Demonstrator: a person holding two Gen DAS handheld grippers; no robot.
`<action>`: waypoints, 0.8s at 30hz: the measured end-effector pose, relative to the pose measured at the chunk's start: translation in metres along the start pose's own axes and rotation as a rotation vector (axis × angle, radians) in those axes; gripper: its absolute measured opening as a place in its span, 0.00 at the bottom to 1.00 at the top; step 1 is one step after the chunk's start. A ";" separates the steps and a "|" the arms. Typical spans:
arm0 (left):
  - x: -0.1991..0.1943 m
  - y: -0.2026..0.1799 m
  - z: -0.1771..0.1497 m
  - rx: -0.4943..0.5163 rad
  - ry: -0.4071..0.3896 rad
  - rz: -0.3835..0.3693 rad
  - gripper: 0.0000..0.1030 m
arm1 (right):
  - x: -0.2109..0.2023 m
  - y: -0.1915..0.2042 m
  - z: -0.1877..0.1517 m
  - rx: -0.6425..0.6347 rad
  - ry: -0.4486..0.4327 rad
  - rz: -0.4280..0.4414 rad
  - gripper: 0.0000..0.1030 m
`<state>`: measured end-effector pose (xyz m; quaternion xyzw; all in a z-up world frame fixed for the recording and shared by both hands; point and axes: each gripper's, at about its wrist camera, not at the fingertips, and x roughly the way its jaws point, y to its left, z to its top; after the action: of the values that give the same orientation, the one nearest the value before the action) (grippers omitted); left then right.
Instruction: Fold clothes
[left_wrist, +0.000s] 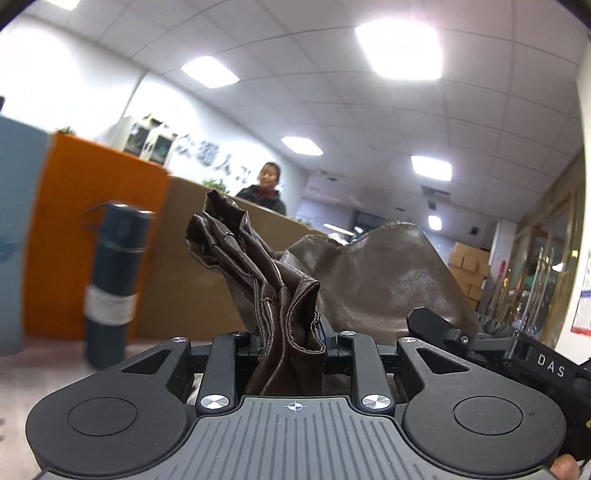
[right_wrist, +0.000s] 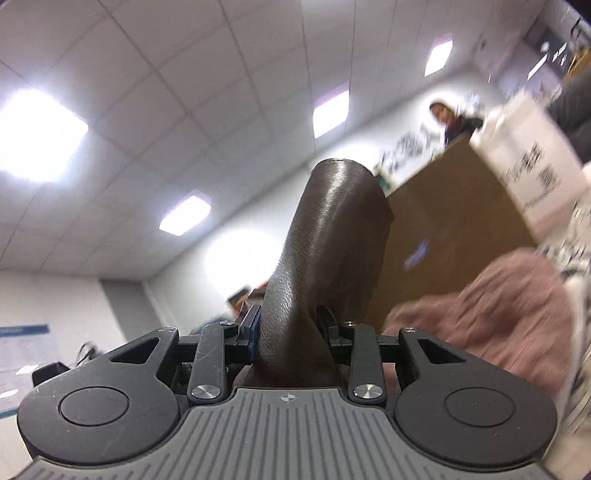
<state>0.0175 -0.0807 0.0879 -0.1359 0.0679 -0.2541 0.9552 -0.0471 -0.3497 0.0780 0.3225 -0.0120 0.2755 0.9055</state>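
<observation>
Left wrist view: my left gripper (left_wrist: 288, 339) fills the lower half of the frame, its two fingers clamped on a bunched wad of the dark brown leather-look garment (left_wrist: 266, 280). The crumpled folds rise from the jaws to the middle of the frame, and a smoother sheet of the same cloth fans out to the centre right. At the far right edge my other tool (left_wrist: 517, 350) pokes in, close beside that sheet. Both cameras tilt up toward ceiling lights, so I judge I am lifting the piece clear to let it hang and straighten before folding. A blue bottle (left_wrist: 114, 288) stands at left in front of an orange partition (left_wrist: 92, 206).

Right wrist view: my right gripper (right_wrist: 286, 338) is closed on a rolled edge of the garment, which stands up from the jaws as a thick column in the centre. A pink fuzzy cloth (right_wrist: 498, 314) lies blurred at lower right, probably another piece waiting; motion smear makes that uncertain. No table shows in either view.
</observation>
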 end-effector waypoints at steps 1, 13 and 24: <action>0.011 -0.002 -0.002 0.000 0.002 -0.004 0.21 | 0.001 -0.009 0.001 0.003 -0.015 -0.016 0.27; 0.080 0.000 -0.041 0.047 0.059 0.156 0.27 | 0.026 -0.072 -0.008 -0.005 0.028 -0.397 0.28; 0.087 -0.004 -0.054 0.149 0.148 0.347 0.75 | 0.051 -0.089 -0.029 -0.068 0.166 -0.620 0.38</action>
<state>0.0800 -0.1404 0.0322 -0.0320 0.1411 -0.0993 0.9845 0.0369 -0.3642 0.0137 0.2567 0.1518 0.0112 0.9544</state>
